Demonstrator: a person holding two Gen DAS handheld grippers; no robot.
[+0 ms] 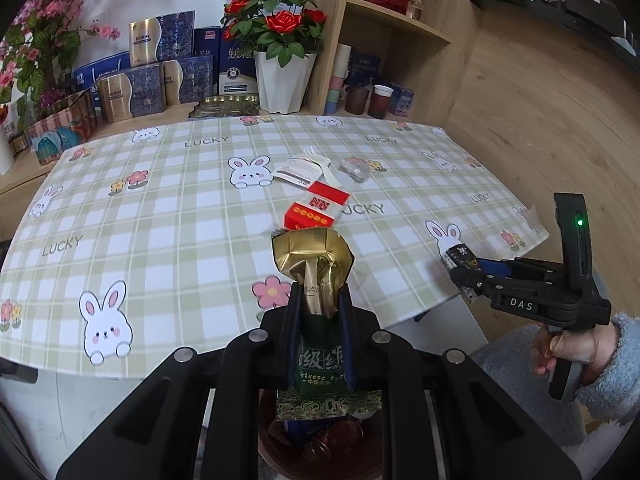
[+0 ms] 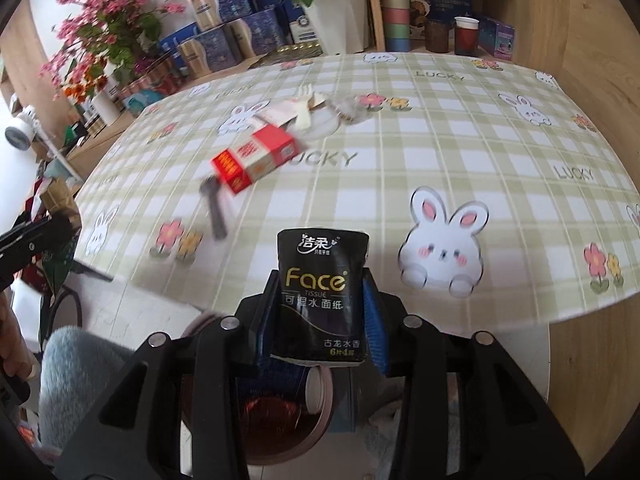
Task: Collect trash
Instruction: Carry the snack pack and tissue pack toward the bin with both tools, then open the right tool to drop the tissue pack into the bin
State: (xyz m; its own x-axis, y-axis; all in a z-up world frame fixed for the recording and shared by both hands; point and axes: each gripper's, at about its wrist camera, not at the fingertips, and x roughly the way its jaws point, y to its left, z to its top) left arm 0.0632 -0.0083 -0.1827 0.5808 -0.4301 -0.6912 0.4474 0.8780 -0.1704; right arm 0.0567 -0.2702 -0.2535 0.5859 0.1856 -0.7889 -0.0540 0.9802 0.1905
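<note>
My left gripper [image 1: 320, 300] is shut on a green and gold tea packet [image 1: 316, 276], held over a round bin [image 1: 320, 440] below the table's front edge. My right gripper [image 2: 320, 292] is shut on a black Face tissue pack [image 2: 320, 292], also above the bin [image 2: 280, 408]. It also shows in the left wrist view [image 1: 466, 266] at the table's right edge. On the checked tablecloth [image 1: 160, 200] lie a red and white box [image 1: 316, 210], a white plastic fork [image 1: 322, 164], a printed paper [image 1: 296, 170], a clear wrapper [image 1: 356, 168] and a dark spoon [image 2: 214, 210].
Gift boxes [image 1: 152, 76], a white pot of red roses [image 1: 282, 80] and pink flowers stand behind the table. Wooden shelves [image 1: 392, 20] with cups [image 1: 380, 100] rise at the back right. A wooden wall borders the table's right side.
</note>
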